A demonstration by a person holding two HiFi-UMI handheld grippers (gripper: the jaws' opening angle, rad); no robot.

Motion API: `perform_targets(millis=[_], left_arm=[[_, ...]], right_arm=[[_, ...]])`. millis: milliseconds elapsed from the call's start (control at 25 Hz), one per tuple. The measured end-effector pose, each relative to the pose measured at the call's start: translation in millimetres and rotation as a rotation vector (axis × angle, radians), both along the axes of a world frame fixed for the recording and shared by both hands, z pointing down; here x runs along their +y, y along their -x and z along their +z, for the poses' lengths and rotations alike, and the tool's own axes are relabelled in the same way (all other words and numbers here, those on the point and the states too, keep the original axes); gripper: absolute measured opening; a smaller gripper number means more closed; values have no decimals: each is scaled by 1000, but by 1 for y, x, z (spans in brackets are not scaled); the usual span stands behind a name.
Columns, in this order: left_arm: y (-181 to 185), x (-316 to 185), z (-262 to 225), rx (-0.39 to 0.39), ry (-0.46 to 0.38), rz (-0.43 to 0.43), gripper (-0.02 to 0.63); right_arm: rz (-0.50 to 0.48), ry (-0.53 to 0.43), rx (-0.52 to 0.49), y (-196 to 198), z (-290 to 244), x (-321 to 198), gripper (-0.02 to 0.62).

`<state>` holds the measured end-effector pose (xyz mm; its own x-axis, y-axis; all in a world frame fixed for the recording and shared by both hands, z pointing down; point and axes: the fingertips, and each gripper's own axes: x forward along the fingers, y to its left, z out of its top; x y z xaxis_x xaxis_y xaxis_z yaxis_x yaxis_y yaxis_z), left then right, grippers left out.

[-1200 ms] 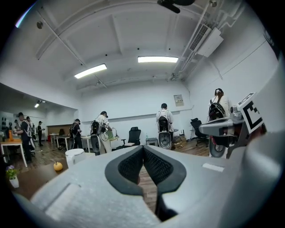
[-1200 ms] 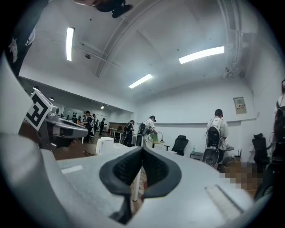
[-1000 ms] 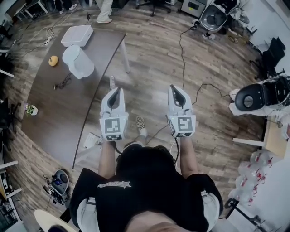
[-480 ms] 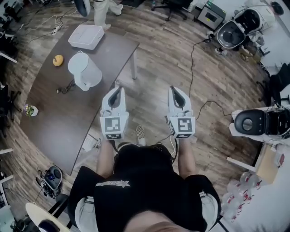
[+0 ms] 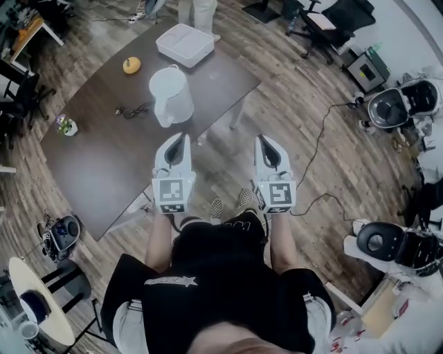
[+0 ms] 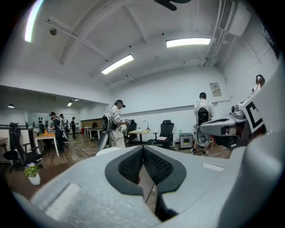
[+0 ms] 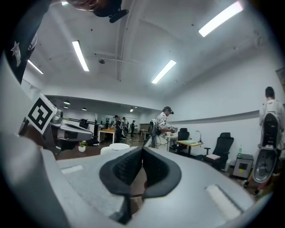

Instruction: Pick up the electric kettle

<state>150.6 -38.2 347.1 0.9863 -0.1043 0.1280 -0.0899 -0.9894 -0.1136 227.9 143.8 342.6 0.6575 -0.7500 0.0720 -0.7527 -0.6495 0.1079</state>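
Observation:
The white electric kettle stands upright on the dark brown table, just beyond my left gripper. That gripper is held level over the table's edge, shut with nothing in it, short of the kettle. My right gripper hangs beside it over the wooden floor, also shut and empty. In the left gripper view the black pads meet at the tip, and the kettle's white top peeks over the left jaw. In the right gripper view the pads are closed too, with the kettle's top low ahead.
On the table behind the kettle lie a white box, an orange fruit, a black cable and a small potted plant. A person stands at the far end. Round machines and cables are on the floor at right.
The view has swung, so the table and kettle now sit nearer and more in front of the left gripper. Both grippers stay shut, side by side.

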Motion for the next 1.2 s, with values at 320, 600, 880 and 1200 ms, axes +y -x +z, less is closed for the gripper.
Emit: perform_targets(millis=[320,600,880,1200], left_arm=[[58,-81,11,-11,15,-294,11],[51,-130,69,-71,37,-554,11],[42,-150,110,-144,84,-717,11],[58,-172,149,-176,139,-805,11]], right_arm=[[-306,5,-12,12,11,-114,5],[-581,19,-74,-23,74,-202,6],[-746,56,-159,-45,123,-251,18],[-904,125,-262,-22,188,-297,212]])
